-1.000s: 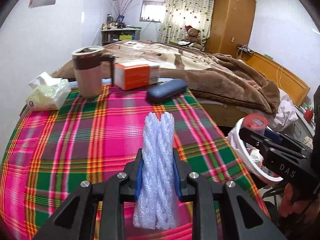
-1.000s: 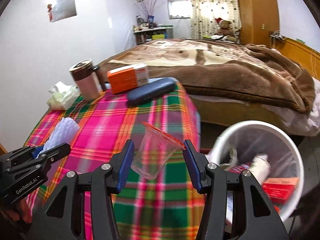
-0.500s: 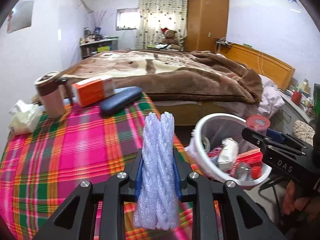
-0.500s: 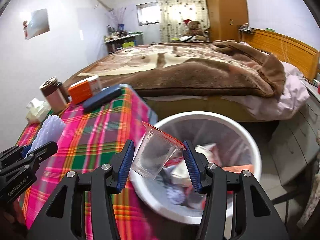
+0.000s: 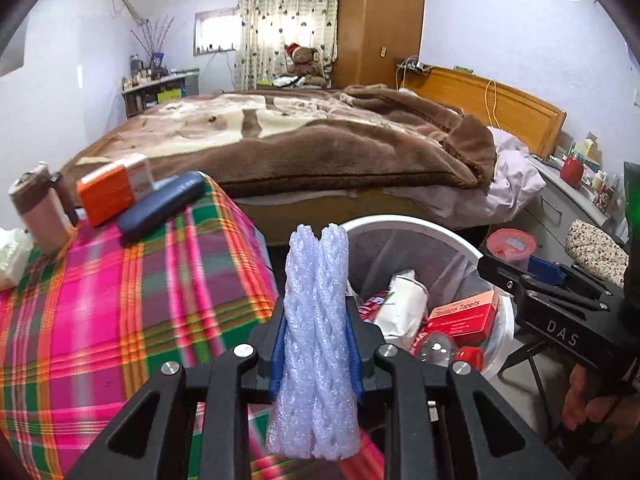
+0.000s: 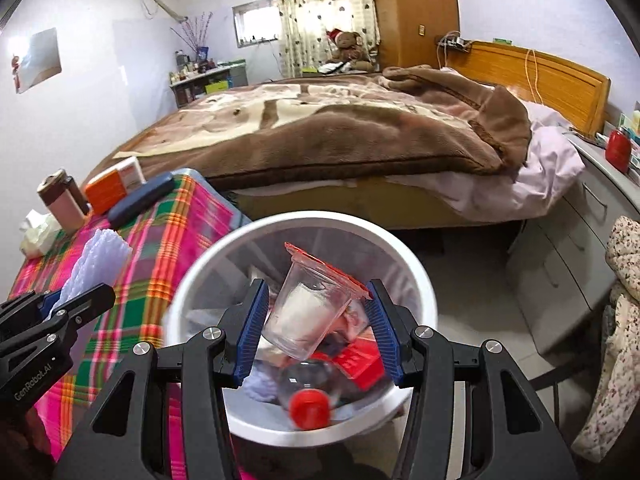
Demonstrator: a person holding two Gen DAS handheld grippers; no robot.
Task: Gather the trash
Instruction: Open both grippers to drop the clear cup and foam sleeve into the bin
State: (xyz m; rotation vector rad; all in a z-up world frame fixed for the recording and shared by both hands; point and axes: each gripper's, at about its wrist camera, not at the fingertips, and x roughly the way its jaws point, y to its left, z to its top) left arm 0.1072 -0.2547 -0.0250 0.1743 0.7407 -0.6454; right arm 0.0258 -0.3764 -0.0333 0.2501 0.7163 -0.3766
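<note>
The left gripper (image 5: 316, 344) is clamped tight on one upright roll of white foam wrap (image 5: 316, 320), at the edge of the plaid table (image 5: 120, 300). The right gripper (image 6: 316, 328), fingers set wide, pinches one tilted clear plastic cup (image 6: 312, 312) over the single white bin (image 6: 416, 276), which holds one red box (image 5: 464, 314) and one red-capped bottle (image 6: 308, 394).

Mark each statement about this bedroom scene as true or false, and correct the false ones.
1. The right gripper holds a clear plastic cup above the white bin. True.
2. The left gripper is open and holds nothing. False: it is shut on the white foam sleeve.
3. The white bin is empty. False: it holds a red box and other trash.
4. An orange box lies on the plaid cloth. True.
</note>
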